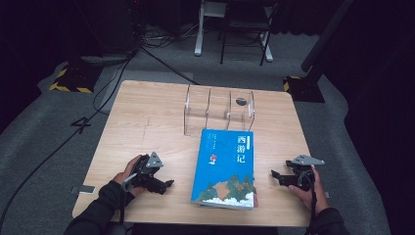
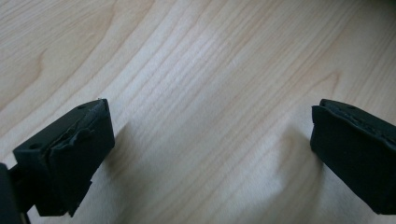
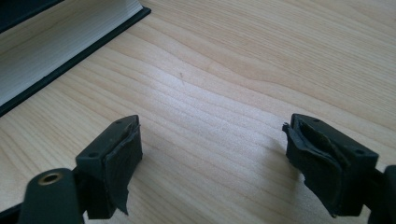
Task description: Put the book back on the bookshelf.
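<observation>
While the book lies flat at lower centre, you rest both hand-held grippers, left and right, wide and empty beside it on the bench, likely ready to grasp its edges.

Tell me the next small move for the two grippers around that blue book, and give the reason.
Probably bring the right gripper in toward the blue book until its page edge sits between the open jaws. The book lies flat between both grippers, untouched; the right gripper view shows its page edge close ahead, while the left gripper faces bare table. The clear divider rack stands just behind the book.
</observation>
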Demonstrator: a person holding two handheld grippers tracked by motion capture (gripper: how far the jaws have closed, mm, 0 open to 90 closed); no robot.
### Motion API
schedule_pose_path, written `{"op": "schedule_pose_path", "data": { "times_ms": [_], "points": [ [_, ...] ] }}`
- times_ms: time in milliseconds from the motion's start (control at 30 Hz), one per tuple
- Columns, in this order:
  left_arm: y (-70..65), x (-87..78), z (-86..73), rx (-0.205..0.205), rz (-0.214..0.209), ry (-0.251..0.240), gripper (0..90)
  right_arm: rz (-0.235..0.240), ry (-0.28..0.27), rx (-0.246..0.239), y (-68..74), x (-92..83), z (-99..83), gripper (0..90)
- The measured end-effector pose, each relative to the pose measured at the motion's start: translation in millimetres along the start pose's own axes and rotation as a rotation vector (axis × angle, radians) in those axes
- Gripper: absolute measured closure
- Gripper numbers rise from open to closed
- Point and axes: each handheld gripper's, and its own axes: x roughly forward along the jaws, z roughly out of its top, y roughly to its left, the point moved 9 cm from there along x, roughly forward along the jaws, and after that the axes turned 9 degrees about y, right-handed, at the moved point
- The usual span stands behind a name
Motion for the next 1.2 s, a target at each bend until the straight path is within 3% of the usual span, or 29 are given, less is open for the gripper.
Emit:
{"op": "schedule_pose_path", "data": {
  "times_ms": [267, 433, 600, 667, 733, 767, 1200],
  "points": [
    [2.8, 3.7, 6.0, -0.012, 0.009, 0.002, 0.2, 0.005, 0.004, -0.007, 0.1, -1.5, -2.0, 17.2],
    [-2.5, 2.8, 4.4, 0.014, -0.007, 0.000, 0.5, 0.020, 0.026, -0.027, 1.1, -1.9, -2.4, 15.2],
    [-6.9, 1.8, 2.7, 0.028, -0.018, -0.001, 0.5, 0.014, 0.029, -0.052, 3.9, -12.1, -3.0, 20.7],
    [-7.7, 1.9, 2.8, 0.030, -0.014, -0.001, 0.5, 0.062, -0.017, -0.061, 13.7, -29.0, 5.1, 21.4],
    [-8.4, 1.9, 2.9, 0.027, -0.013, 0.000, 0.5, 0.063, -0.030, -0.078, 17.3, -35.5, 8.2, 21.4],
    [-8.5, 2.1, 3.0, 0.028, -0.013, 0.000, 0.5, 0.091, -0.070, -0.099, 28.0, -49.3, 15.3, 21.3],
    [-13.6, 3.6, 5.6, 0.037, -0.016, 0.000, 0.6, 0.177, -0.132, -0.187, 76.9, -87.6, 43.8, 22.3]
  ]
}}
